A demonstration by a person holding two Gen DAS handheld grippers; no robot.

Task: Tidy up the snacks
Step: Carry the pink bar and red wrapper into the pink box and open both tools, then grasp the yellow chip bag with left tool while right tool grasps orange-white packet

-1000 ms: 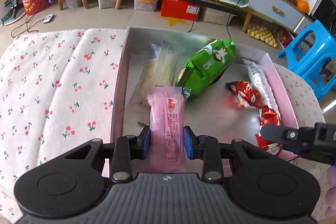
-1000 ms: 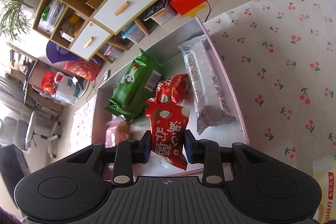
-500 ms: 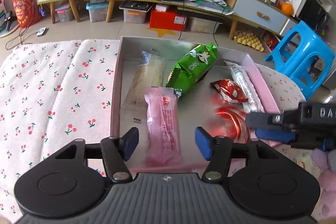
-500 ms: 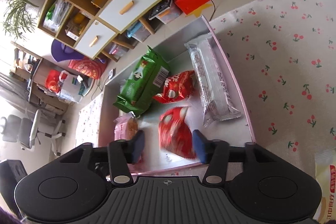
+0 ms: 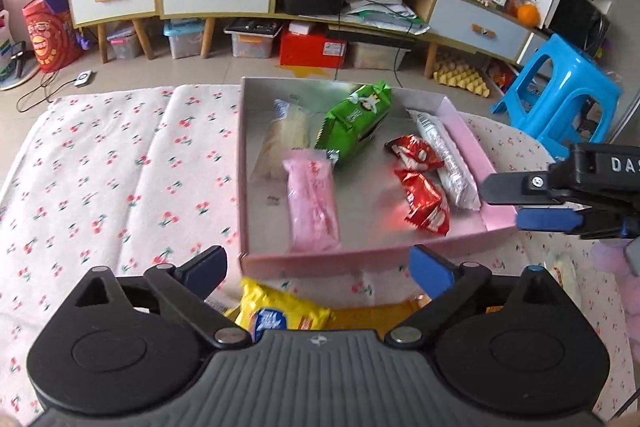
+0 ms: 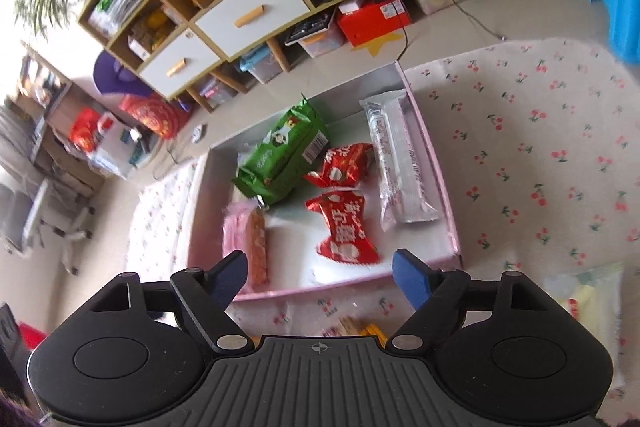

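My left claw (image 5: 318, 263) has just spread apart, empty; the pink snack (image 5: 312, 205) lies in the tray (image 5: 460, 115) just above it. My right claw (image 6: 320, 277) has also opened; the red packet (image 6: 344, 227) lies above it.

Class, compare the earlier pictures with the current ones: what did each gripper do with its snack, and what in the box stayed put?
The left gripper let go of the pink packet, the right gripper the red packet; both jaws have just been opening and pulled back, empty. The green bag and silver packet stayed in the pink box.
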